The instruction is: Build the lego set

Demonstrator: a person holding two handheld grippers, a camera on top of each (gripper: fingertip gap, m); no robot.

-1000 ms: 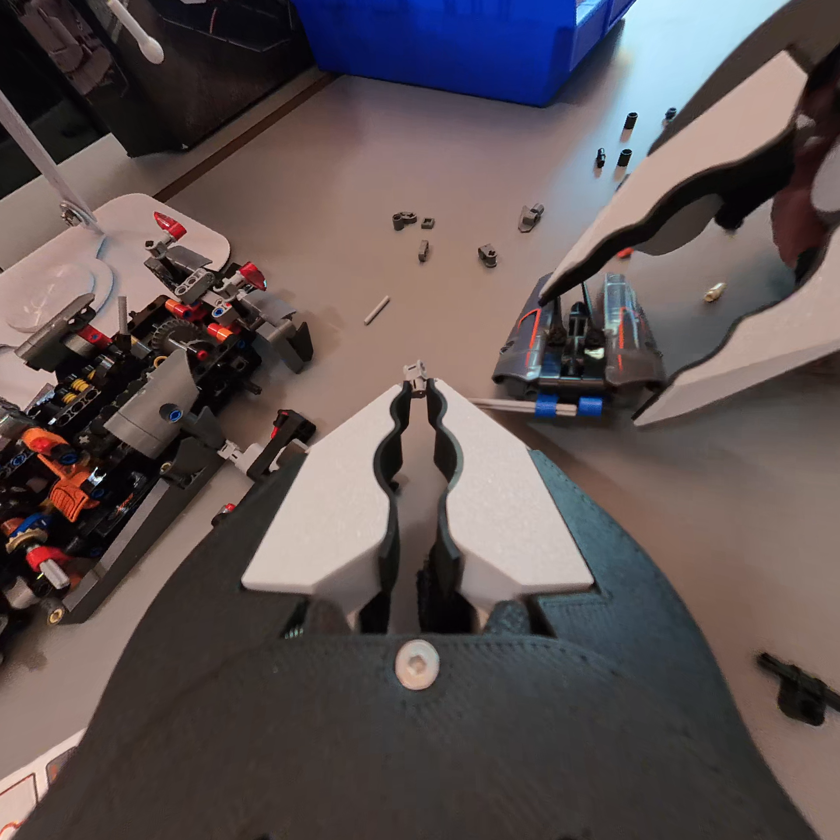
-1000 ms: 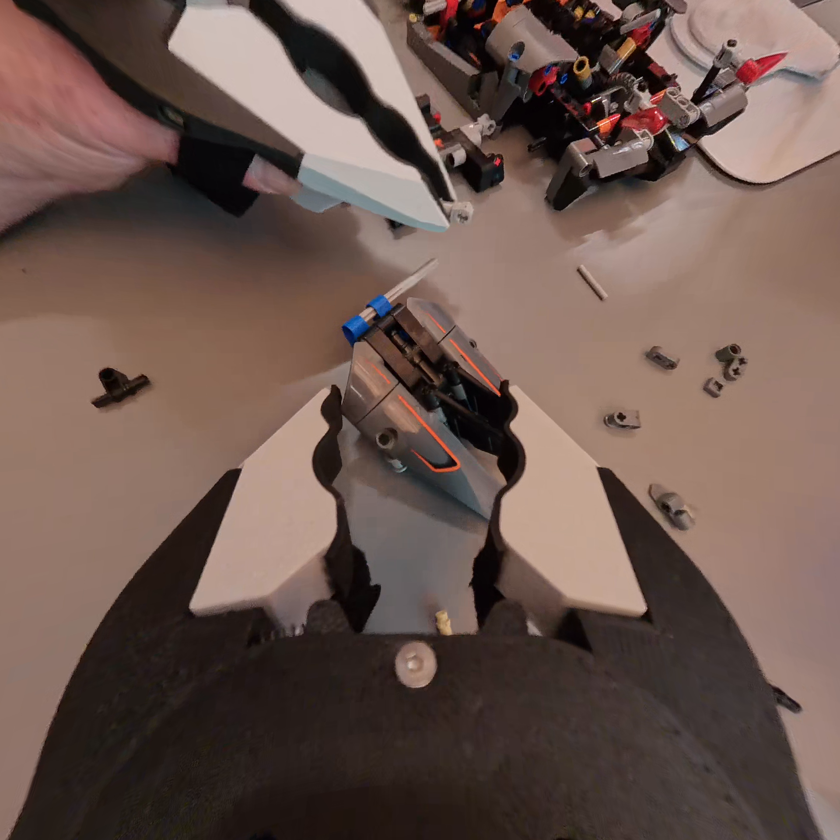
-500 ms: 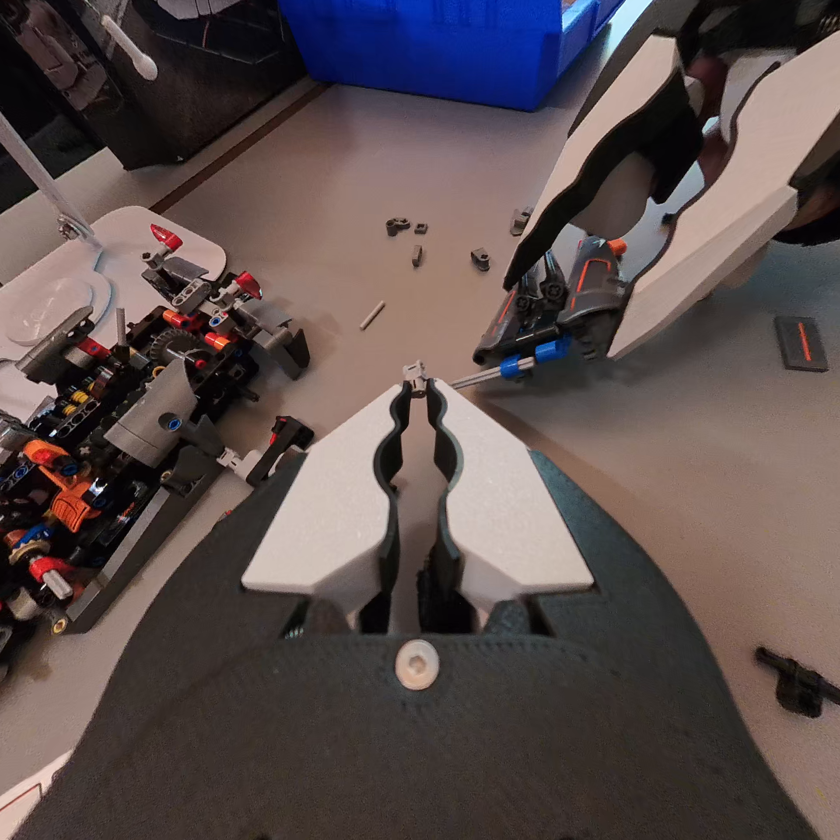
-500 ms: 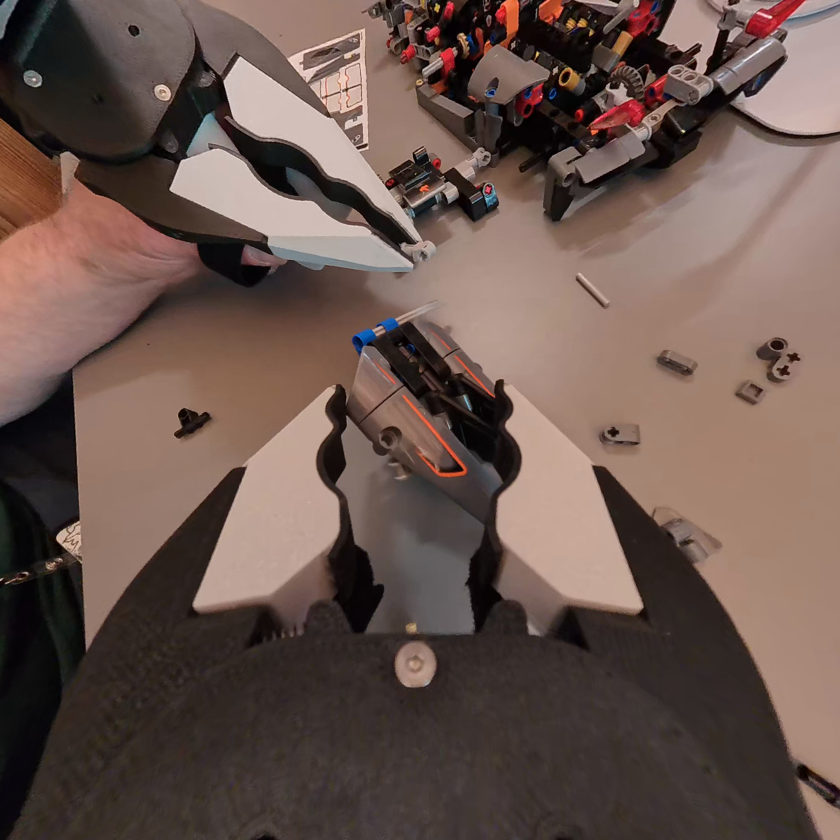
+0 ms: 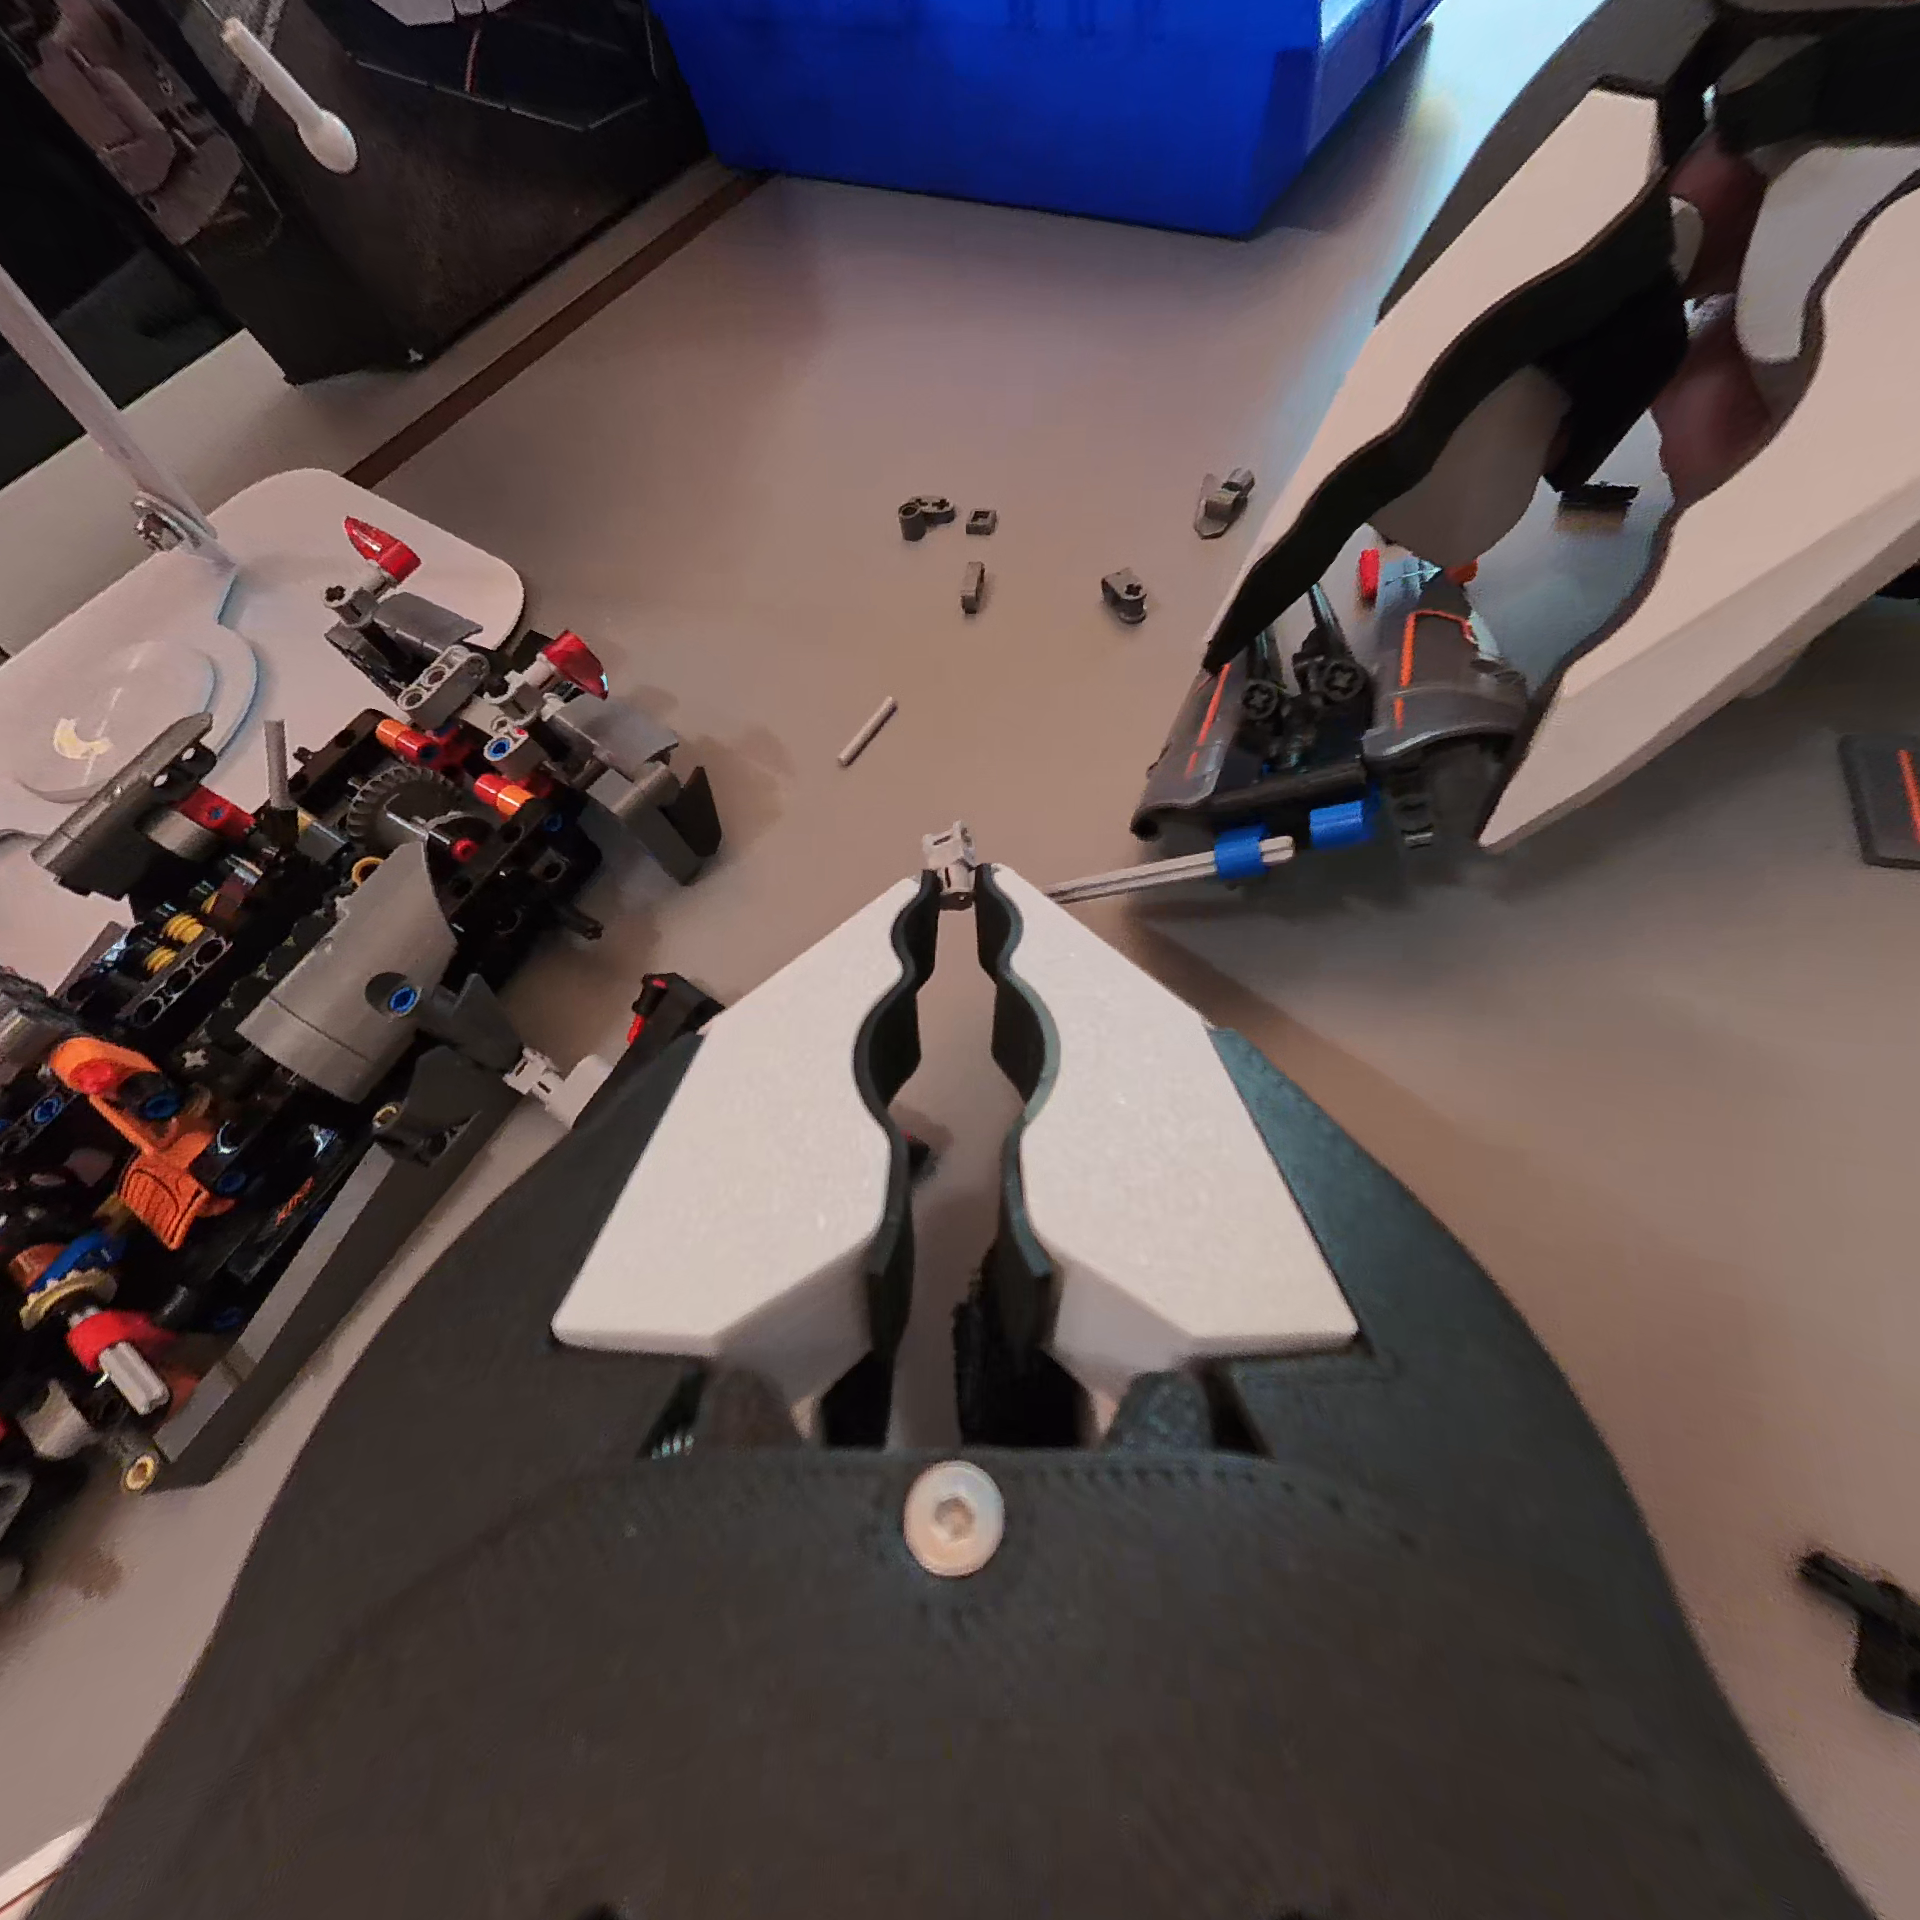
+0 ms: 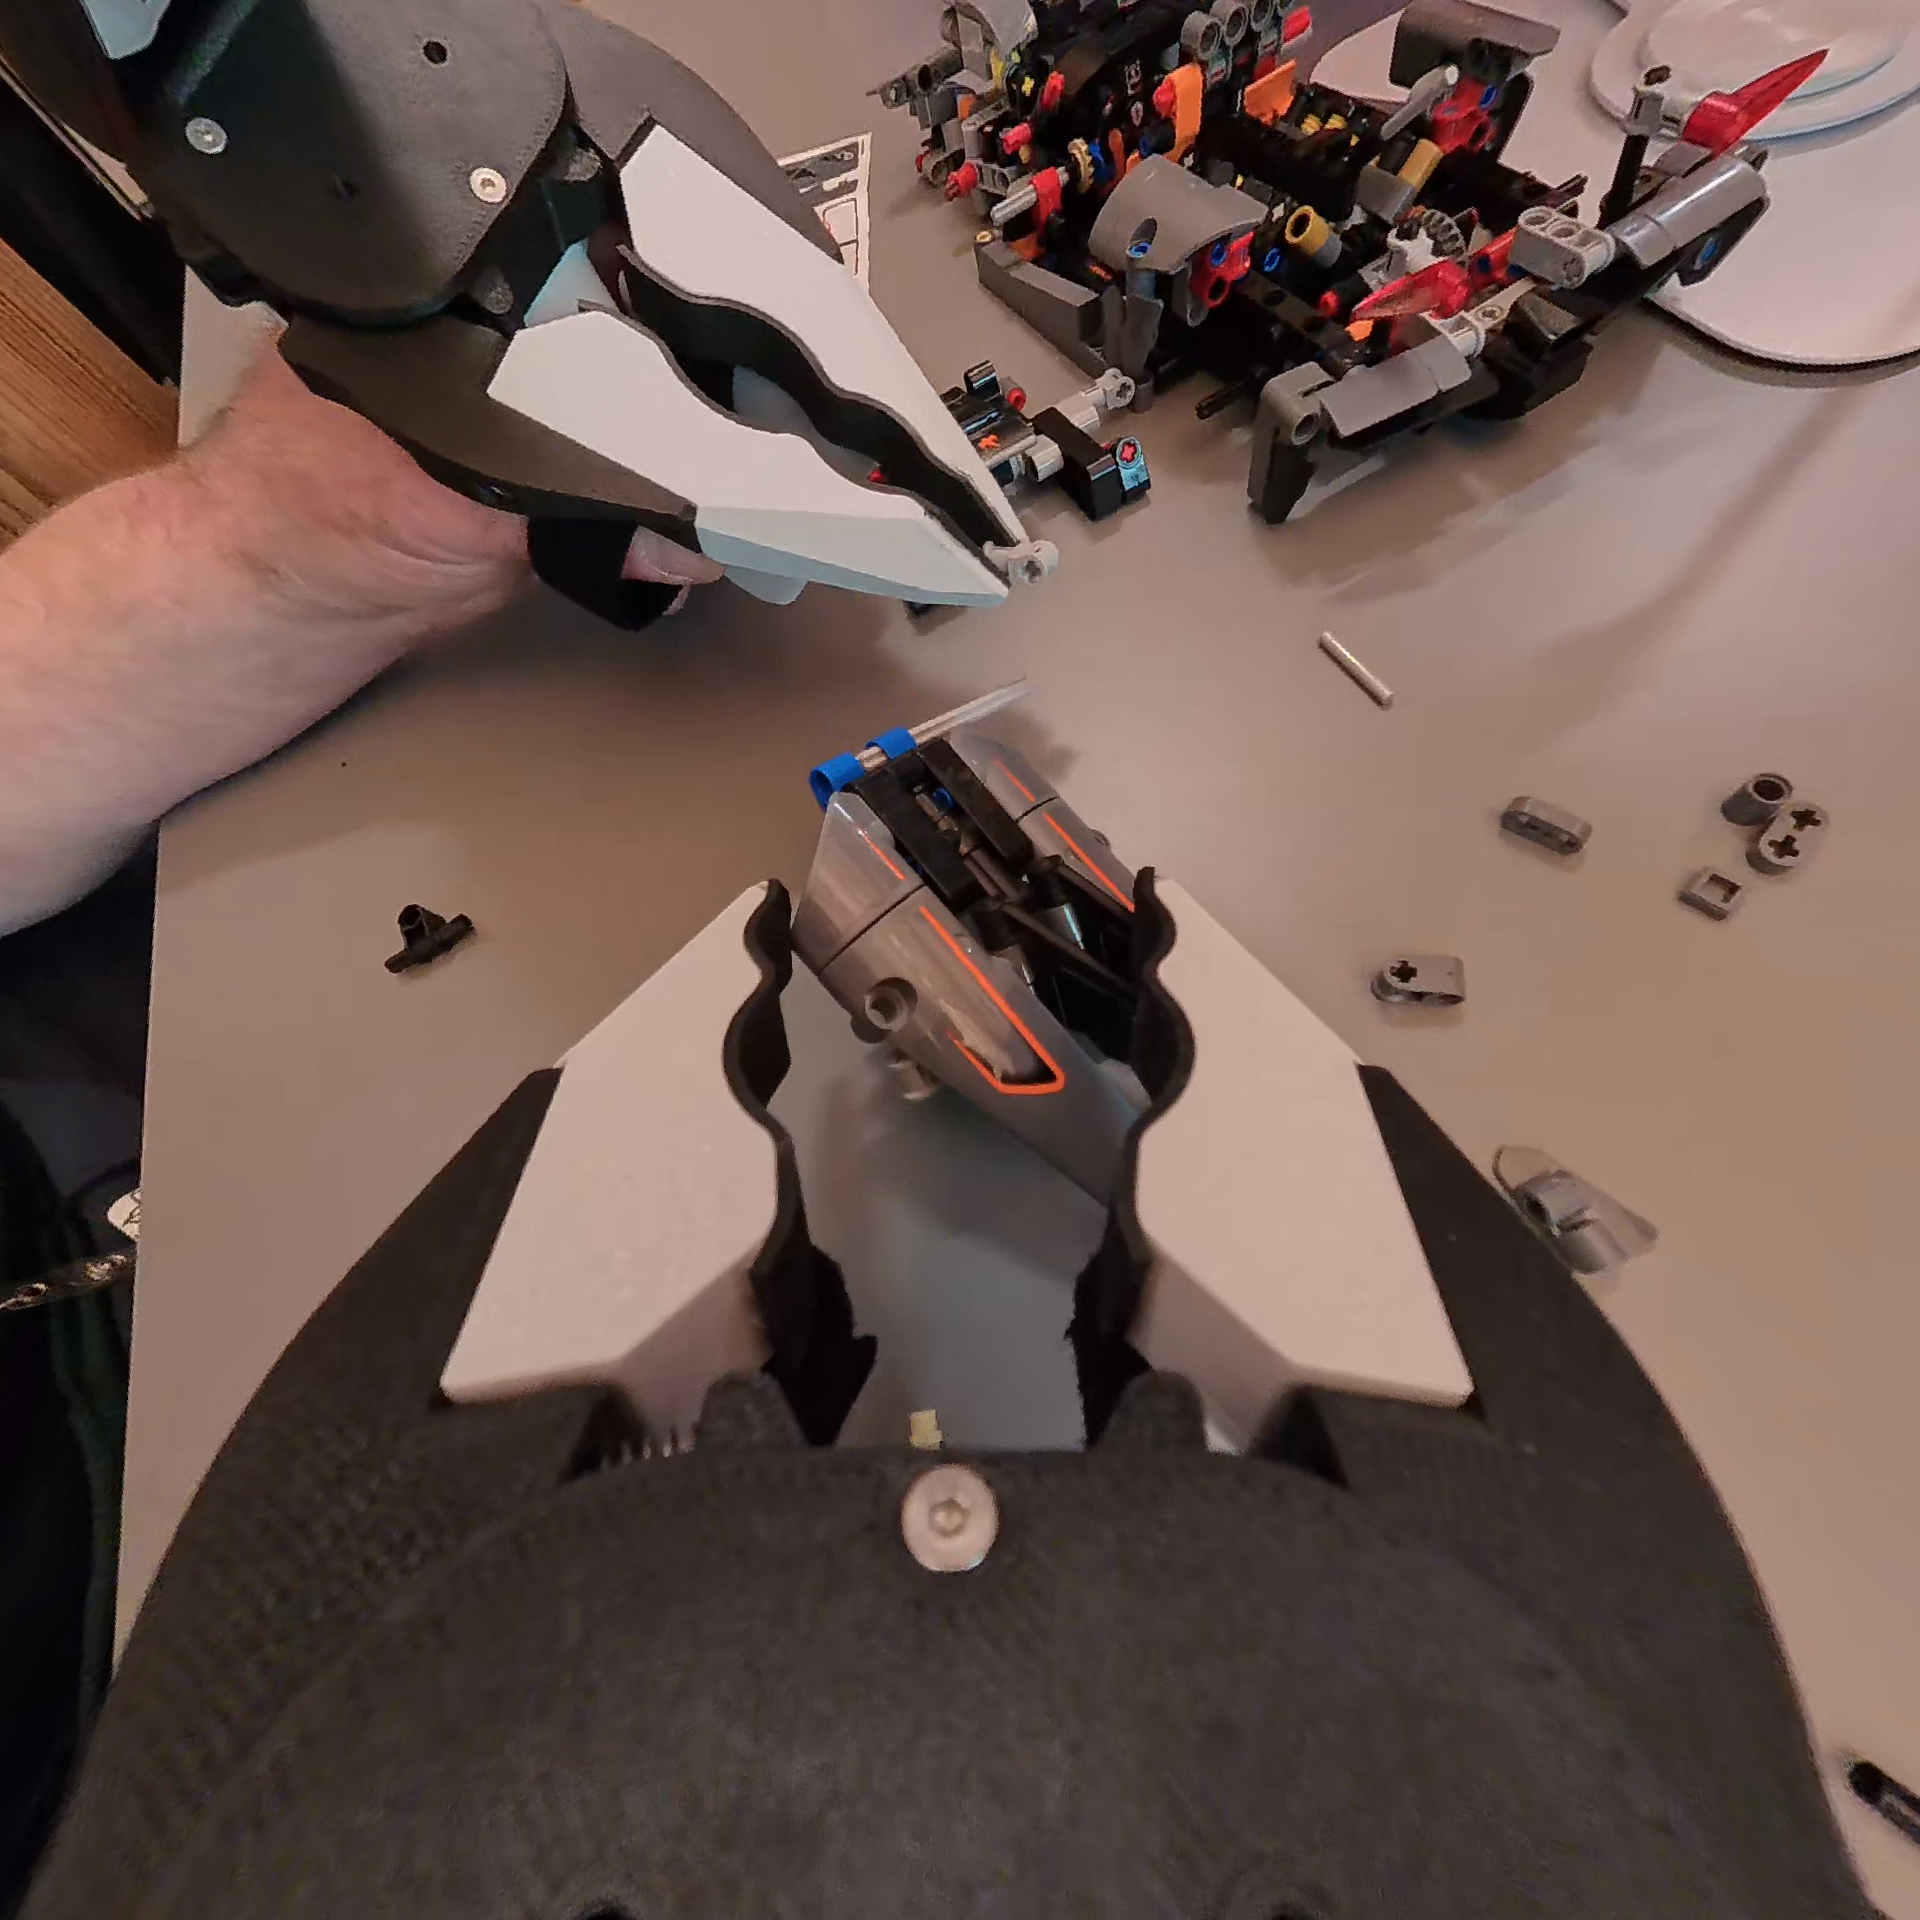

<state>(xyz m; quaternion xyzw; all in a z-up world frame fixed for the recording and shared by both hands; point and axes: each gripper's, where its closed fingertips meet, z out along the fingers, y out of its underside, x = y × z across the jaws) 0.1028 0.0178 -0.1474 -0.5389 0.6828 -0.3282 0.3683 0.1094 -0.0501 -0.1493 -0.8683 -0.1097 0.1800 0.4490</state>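
My left gripper is shut on a small light-grey connector piece, held above the table; it also shows in the right wrist view. My right gripper is shut on a dark grey sub-assembly with orange stripes, tilted, with a grey axle and blue bushes sticking out toward the left gripper. In the left wrist view the sub-assembly sits at the right, its axle tip just right of the connector.
The large partly built car model lies at the left on a white mat. Loose small grey parts and a short grey axle lie on the grey table. A blue bin stands at the back. A black connector lies nearby. My right fingertips sit around 8 centimeters from my left ones.
The right gripper lifted the sub-assembly off the table, then brought it lower and nearer, its axle tip now close beside the connector in the left gripper. The left gripper stayed almost still.
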